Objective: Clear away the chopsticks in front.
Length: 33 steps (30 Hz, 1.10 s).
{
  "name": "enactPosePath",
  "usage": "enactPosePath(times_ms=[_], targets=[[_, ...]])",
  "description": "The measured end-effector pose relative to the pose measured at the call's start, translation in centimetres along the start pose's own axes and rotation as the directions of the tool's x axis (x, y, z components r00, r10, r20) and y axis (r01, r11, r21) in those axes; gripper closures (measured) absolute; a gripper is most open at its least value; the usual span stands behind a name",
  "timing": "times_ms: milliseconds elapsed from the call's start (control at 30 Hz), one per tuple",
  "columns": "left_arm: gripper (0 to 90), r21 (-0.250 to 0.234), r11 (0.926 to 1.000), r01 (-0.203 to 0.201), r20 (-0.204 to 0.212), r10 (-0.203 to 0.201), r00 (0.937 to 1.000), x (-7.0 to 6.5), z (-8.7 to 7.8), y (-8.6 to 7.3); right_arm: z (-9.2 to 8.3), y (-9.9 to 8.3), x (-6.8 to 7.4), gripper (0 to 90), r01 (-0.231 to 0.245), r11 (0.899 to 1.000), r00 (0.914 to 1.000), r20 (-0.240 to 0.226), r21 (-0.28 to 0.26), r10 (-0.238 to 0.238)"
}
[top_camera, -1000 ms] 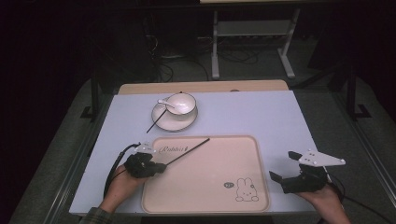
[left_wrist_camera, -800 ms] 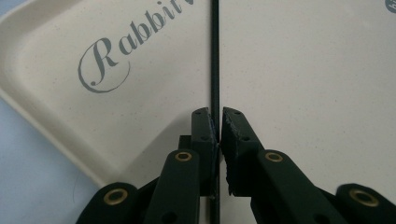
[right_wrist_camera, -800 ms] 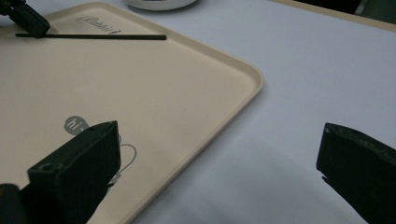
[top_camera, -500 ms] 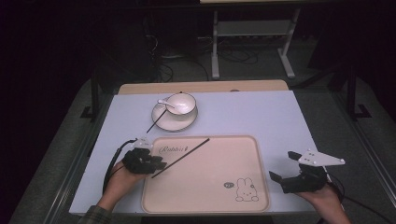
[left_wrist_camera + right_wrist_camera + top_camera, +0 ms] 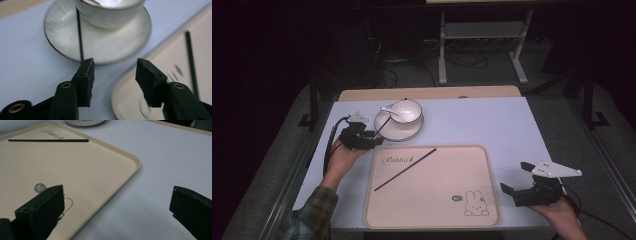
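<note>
pale table [image 5: 492, 125]; left gripper [image 5: 371, 140] open by saucer [image 5: 412, 131], right gripper [image 5: 518, 180] open beside tray [image 5: 437, 200]

— Dark room all round? Any walls?
— Mostly black beyond the surface [image 5: 472, 120]; walls lost in shadow. Lit from above, brightest on the pale blue-grey top.
— Beyond the far edge?
— A strip of light wood [image 5: 427, 93] along that edge, then grey floor [image 5: 492, 70] with loose cables [image 5: 397, 75] trailing across.
— Any furniture?
— A white metal stand [image 5: 484, 35] farther back, two legs and a low shelf. Dark frame posts [image 5: 313, 95] at either side, grey carpet [image 5: 272, 165] under the edges.
</note>
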<state>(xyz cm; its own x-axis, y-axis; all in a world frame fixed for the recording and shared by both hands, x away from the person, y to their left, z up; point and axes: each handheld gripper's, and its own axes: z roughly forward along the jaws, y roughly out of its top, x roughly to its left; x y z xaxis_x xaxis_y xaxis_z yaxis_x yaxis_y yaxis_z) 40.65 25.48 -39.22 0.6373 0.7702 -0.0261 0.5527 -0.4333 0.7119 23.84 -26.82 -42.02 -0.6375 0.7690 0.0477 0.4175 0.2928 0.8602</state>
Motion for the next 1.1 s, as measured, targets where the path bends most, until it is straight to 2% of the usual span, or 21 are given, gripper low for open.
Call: enactPosePath(times_ms=[133, 233, 300, 400, 700, 867, 1100], targets=[[56.5, 0.019, 0.9996, -0.022, -0.058, 0.023, 0.9981, 0.9, 1.7, 1.6, -0.1, 0.0, 0.0, 0.0, -0.001, 1.000, 1.0000, 0.000, -0.001, 0.001], [60.1, 0.024, 0.9996, 0.015, -0.071, -0.014, 0.9974, 1.6, 2.9, 2.2, -0.2, 0.0, 0.0, 0.0, -0.001, 1.000, 1.0000, 0.000, -0.004, 0.001], [63.4, 0.031, 0.9992, 0.027, -0.096, -0.024, 0.9951, 1.9, 3.5, 2.4, -0.2, -0.1, -0.1, 0.0, -0.002, 1.000, 1.0000, -0.001, -0.004, 0.002], [67.0, 0.028, 0.9983, 0.051, -0.098, -0.048, 0.9940, 2.3, 4.3, 2.4, -0.1, -0.1, -0.1, 0.0, -0.004, 1.000, 1.0000, -0.003, -0.005, 0.004], [75.8, 0.051, 0.9957, 0.077, -0.094, -0.072, 0.9930, 2.6, 5.9, 2.0, -0.1, -0.1, -0.1, 0.0, 0.000, 1.000, 1.0000, -0.005, -0.002, 0.000], [83.5, 0.045, 0.9959, 0.079, -0.101, -0.074, 0.9921, 2.7, 6.1, 1.8, -0.2, -0.1, -0.1, 0.0, -0.005, 1.000, 1.0000, -0.005, -0.005, 0.005], [85.2, 0.022, 0.9949, 0.098, -0.094, -0.096, 0.9909, 3.0, 5.8, 1.5, -0.1, -0.1, -0.1, 0.0, -0.004, 1.000, 1.0000, -0.005, -0.006, 0.004]])
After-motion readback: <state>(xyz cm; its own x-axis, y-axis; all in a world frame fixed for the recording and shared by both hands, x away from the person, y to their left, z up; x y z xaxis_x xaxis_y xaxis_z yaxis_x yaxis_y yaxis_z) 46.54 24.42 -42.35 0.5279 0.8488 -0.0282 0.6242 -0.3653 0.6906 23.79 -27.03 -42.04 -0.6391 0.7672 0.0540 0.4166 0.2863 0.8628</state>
